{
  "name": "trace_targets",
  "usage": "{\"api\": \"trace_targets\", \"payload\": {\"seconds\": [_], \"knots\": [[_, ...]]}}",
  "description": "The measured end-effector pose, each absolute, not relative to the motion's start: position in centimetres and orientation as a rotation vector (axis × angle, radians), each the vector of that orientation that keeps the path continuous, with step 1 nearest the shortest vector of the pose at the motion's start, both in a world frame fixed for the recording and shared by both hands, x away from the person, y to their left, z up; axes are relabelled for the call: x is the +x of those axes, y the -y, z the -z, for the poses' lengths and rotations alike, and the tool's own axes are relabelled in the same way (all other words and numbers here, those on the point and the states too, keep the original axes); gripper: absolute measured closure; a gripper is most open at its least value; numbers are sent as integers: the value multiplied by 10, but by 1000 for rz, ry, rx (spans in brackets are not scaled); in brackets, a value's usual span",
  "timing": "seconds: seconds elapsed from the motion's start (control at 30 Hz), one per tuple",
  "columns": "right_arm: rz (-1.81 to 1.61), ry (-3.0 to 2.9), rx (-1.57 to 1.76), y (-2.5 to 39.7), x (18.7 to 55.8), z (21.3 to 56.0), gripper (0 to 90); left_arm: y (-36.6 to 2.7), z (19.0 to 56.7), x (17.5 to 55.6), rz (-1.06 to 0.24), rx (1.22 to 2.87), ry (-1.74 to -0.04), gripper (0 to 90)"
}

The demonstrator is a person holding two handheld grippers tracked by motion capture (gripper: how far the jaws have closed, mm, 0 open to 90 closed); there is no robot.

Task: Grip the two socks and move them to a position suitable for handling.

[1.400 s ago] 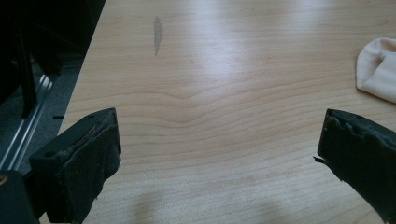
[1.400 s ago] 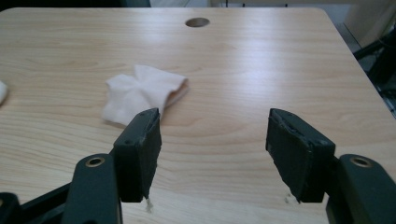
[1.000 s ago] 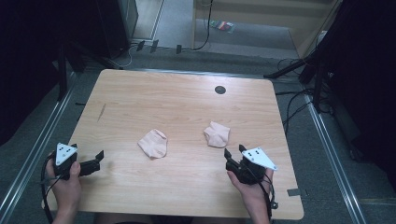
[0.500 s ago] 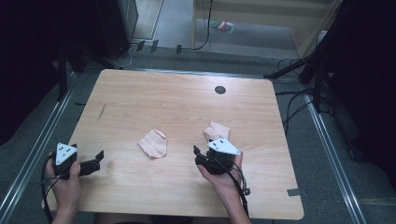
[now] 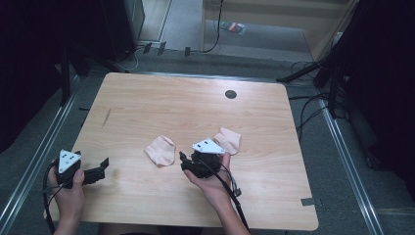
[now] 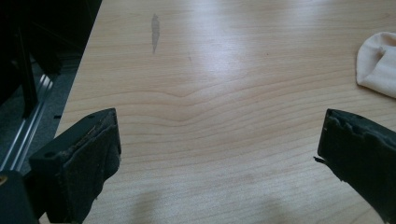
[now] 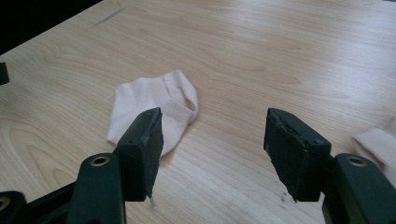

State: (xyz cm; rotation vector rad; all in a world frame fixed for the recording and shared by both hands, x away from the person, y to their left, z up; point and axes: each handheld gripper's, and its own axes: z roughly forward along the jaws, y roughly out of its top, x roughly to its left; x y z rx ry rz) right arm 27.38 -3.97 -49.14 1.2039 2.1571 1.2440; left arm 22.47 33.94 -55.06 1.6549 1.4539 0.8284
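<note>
Second sock [image 5: 229, 141] partly hidden behind right gripper [image 5: 188, 164] in high view, cut off by frame edge in right gripper view w/ only a corner showing; first sock [image 6: 377, 63] clipped at edge in left gripper view.

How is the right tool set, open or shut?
Open. In the right gripper view the right tool has its jaws spread wide with bare table between them, just short of the left sock.

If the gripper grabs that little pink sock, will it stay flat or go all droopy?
Probably droopy: the sock is thin cloth, lying limp and folded on the table. It looks light, so it should lift easily. Pushed instead, it would likely bunch up, not roll. The right gripper is open and not yet touching it.
</note>
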Motion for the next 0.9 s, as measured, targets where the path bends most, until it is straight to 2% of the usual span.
{"api": "trace_targets", "payload": {"seconds": [0.23,0.6,0.77,0.9], "knots": [[-1251,-2200,1170,18,276,496,435,-340,551,225,-829,1654,-1452,0],[-1188,-2284,1113,-20,291,515,429,-339,551,224,-832,1651,-1450,0],[-1192,-2303,1111,-34,299,523,488,-339,551,224,-830,1652,-1450,0],[-1157,-2343,1076,-46,304,527,501,-339,551,225,-830,1656,-1450,0]]}}
